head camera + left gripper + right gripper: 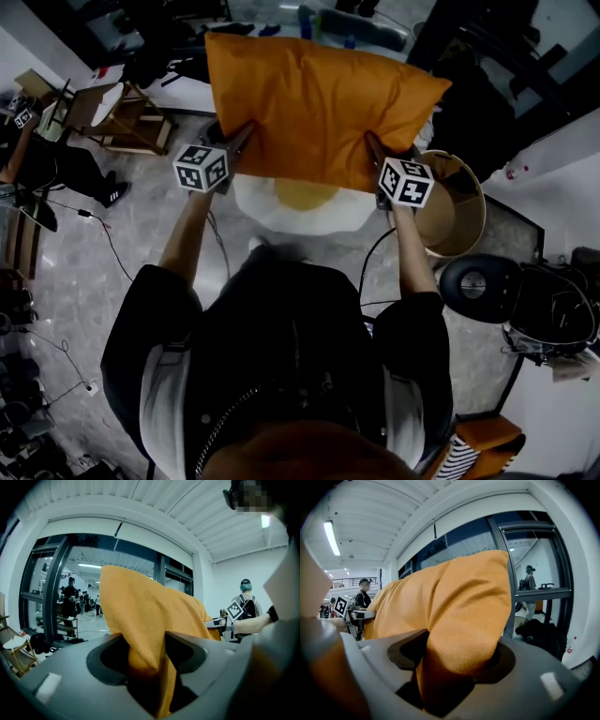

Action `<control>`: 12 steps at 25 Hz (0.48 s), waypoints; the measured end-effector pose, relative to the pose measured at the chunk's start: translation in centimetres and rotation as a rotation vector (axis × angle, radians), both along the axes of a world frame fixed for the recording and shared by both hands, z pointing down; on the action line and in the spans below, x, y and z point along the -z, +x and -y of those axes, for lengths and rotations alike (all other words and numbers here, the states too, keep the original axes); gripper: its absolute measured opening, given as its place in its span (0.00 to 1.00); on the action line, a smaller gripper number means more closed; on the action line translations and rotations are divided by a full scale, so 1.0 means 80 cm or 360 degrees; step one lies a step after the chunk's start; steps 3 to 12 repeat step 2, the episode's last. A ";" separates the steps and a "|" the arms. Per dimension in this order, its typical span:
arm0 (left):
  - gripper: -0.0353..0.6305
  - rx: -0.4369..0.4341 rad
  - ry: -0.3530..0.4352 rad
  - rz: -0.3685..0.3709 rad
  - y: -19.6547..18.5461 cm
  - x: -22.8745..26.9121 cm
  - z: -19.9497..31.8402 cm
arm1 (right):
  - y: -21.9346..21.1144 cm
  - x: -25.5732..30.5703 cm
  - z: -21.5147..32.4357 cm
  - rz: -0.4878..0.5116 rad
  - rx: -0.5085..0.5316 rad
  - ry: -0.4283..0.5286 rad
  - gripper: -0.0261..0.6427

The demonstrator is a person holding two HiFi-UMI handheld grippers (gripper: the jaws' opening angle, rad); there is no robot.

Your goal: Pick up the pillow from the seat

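An orange pillow [314,103] hangs in the air in front of the person, held flat and wide by its two near corners. My left gripper [242,141] is shut on the pillow's left corner, and its own view shows the orange fabric [145,630] bunched between the jaws. The right gripper [373,150] is shut on the right corner, with a thick fold of pillow [461,634] filling its jaws. Below the pillow lies a white cushion with a yellow middle [300,204], shaped like a fried egg, partly hidden by the pillow.
A round tan tub [459,211] stands right of the egg cushion. A black round appliance [480,286] sits beside it, with a wire basket [553,314] further right. A wooden folding chair [127,117] stands at the left. Cables run over the marble floor [75,262].
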State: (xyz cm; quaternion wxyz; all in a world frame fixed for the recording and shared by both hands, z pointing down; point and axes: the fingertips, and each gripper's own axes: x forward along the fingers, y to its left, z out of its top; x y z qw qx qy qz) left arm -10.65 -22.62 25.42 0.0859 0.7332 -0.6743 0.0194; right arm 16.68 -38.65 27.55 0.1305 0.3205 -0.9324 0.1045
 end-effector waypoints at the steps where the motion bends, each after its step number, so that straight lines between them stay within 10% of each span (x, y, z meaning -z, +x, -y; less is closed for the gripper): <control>1: 0.43 0.0001 0.0000 -0.0001 0.000 0.000 0.000 | 0.000 0.000 0.000 -0.0001 0.0001 0.0001 0.48; 12: 0.43 0.0001 0.0000 -0.0001 0.000 0.000 0.000 | 0.000 0.001 0.001 -0.0002 0.0002 0.0001 0.48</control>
